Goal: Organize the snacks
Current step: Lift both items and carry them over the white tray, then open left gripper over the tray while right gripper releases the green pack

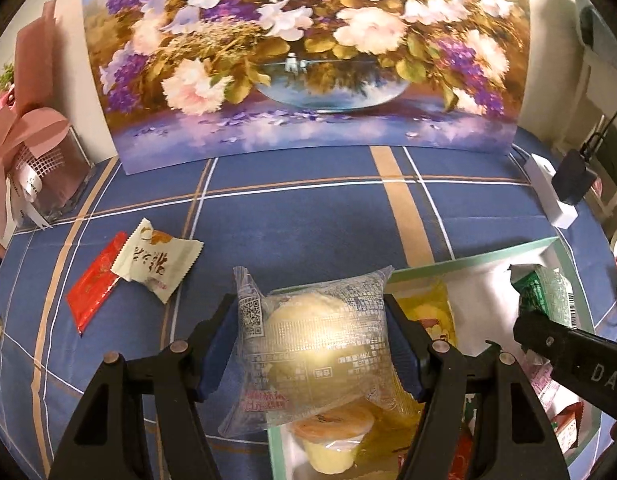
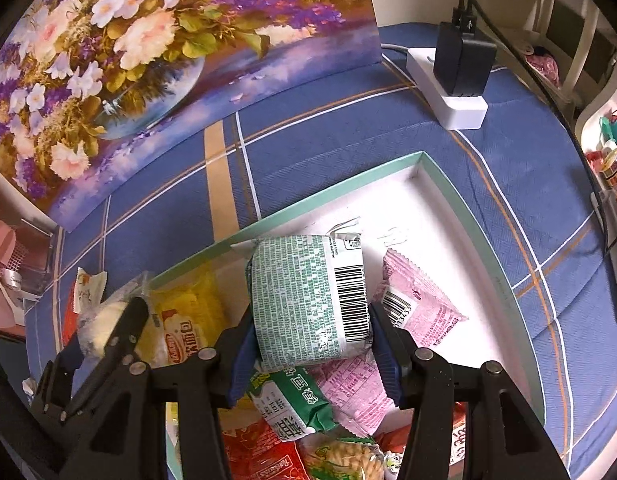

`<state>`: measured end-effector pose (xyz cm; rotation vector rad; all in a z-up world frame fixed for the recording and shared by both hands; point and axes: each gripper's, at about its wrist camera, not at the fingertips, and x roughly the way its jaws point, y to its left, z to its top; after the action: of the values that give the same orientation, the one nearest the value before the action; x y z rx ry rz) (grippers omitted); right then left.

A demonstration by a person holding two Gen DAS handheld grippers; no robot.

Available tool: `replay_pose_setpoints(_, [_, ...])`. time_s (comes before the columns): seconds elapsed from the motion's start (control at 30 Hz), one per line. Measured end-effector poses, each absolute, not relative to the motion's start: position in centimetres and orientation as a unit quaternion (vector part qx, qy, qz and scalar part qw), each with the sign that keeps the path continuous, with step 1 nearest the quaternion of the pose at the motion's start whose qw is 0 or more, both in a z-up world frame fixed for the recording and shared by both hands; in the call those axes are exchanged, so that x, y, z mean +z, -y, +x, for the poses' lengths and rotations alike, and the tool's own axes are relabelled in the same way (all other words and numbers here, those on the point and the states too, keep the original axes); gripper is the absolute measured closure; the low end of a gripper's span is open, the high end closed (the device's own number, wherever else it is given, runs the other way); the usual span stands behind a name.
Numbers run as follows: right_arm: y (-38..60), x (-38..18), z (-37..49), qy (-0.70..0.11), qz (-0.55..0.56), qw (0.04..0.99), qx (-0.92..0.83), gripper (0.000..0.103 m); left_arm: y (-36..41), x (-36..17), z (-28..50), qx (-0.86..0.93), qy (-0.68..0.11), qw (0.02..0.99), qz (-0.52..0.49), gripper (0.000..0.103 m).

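Right wrist view: mint-rimmed tray (image 2: 504, 280) holds pink packets (image 2: 424, 312), green packet (image 2: 296, 404)

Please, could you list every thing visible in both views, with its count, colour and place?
clear bun packet: 1, clear, yellow bun; in left jaws, at box edge
green packet: 1, green-white; in right jaws, over box
box: 1, mint rim, white inside; on cloth, many snacks inside
pink packets: 2, in box
red sachet: 1, on cloth
white candy packet: 1, overlapping sachet
flower painting: 1, behind
power strip: 1, white, black adapter
left gripper: shut
right gripper: shut
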<state>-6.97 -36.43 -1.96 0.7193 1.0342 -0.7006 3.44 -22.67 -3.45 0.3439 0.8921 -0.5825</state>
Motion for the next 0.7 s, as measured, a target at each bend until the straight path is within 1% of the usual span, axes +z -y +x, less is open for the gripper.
replay_pose_setpoints(0.47, [37.3, -2.3, -7.7, -0.477, 0.339, 0.736, -0.341, 0.048, 23.8, -4.1, 2.4, -0.320, -0.456, 0.818, 0.146, 0.032])
replay_pose_setpoints(0.7, [37.1, -1.6, -7.6, -0.476, 0.333, 0.739, -0.342, 0.047, 23.6, -3.4, 2.9, -0.324, -0.484, 0.803, 0.126, 0.028])
